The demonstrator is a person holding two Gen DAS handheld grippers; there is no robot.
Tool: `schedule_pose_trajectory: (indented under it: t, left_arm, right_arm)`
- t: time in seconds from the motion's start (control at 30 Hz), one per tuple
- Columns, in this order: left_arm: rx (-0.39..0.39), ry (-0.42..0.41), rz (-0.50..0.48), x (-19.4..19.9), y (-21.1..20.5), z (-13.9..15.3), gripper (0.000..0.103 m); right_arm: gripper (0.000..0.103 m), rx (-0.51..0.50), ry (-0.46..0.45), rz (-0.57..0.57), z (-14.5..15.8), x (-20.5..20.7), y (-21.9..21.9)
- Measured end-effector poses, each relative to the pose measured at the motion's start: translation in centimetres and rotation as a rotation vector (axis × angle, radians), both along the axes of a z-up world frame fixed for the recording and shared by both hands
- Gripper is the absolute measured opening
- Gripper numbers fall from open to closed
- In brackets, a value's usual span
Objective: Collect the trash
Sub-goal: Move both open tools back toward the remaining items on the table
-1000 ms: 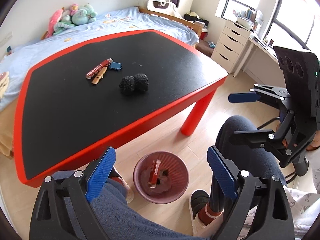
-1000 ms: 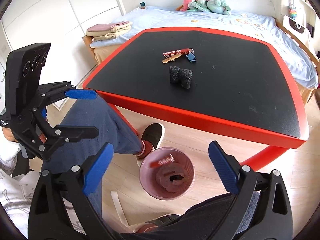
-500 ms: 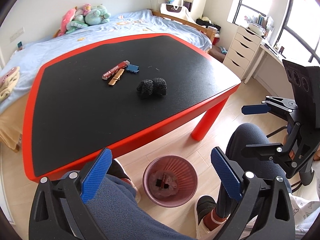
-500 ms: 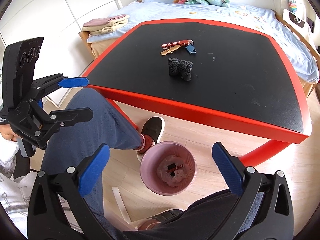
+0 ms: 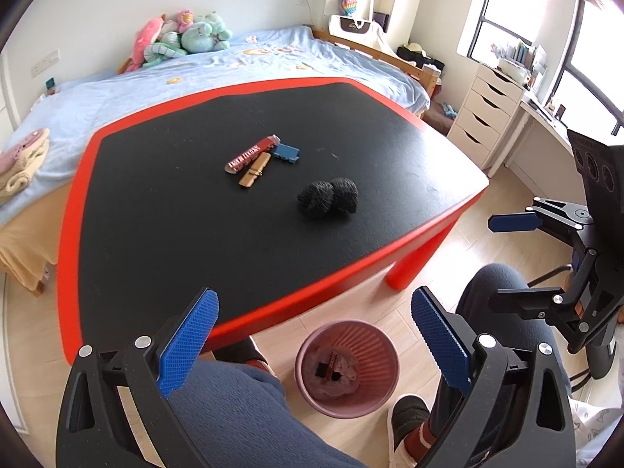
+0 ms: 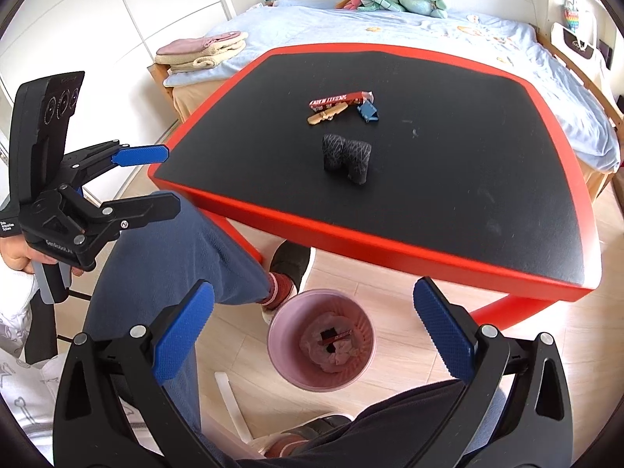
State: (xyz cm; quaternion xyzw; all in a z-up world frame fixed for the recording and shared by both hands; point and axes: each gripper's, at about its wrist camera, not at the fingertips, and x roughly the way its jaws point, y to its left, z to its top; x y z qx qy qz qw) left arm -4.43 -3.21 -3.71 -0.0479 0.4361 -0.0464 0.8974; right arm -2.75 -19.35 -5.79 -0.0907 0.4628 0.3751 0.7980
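Note:
A pink trash bin (image 5: 346, 366) (image 6: 321, 341) stands on the floor below the table's front edge, holding crumpled paper and a red wrapper (image 6: 338, 336). On the black table with a red rim (image 5: 72, 210) (image 6: 429, 263) lie a red wrapper (image 5: 252, 154) (image 6: 337, 99), a tan clip (image 5: 254, 169), a blue binder clip (image 5: 286, 153) (image 6: 367, 111) and two dark yarn rolls (image 5: 328, 196) (image 6: 346, 158). My left gripper (image 5: 312, 347) (image 6: 150, 177) is open and empty above the bin. My right gripper (image 6: 314, 337) (image 5: 503, 261) is open and empty over the bin.
The person's legs (image 5: 241, 409) and shoes (image 6: 290, 263) flank the bin. A bed (image 5: 234, 62) with plush toys lies behind the table. White drawers (image 5: 487, 113) and a desk stand at the right. Folded towels (image 6: 202, 50) lie on the bed's corner.
A red wrapper that was dropping at the bin's mouth now lies inside it. Both grippers have lifted and tilted up toward the table, still open.

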Motion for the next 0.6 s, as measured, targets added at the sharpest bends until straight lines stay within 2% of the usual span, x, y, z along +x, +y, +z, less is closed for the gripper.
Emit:
schedule_pose_trajectory:
  t: [0.37, 0.6]
  left_arm:
    - [0.03, -0.018, 0.011, 4.7, 2.6, 0.3, 0.095]
    - [0.003, 0.016, -0.018, 8.5, 3.9, -0.9, 0.095]
  right_arm:
    - [0.1, -0.012, -0.029, -0.005, 0.5, 4.5, 2.2]
    - [0.1, -0.016, -0.024, 0.005, 0.0, 7.5, 3.8]
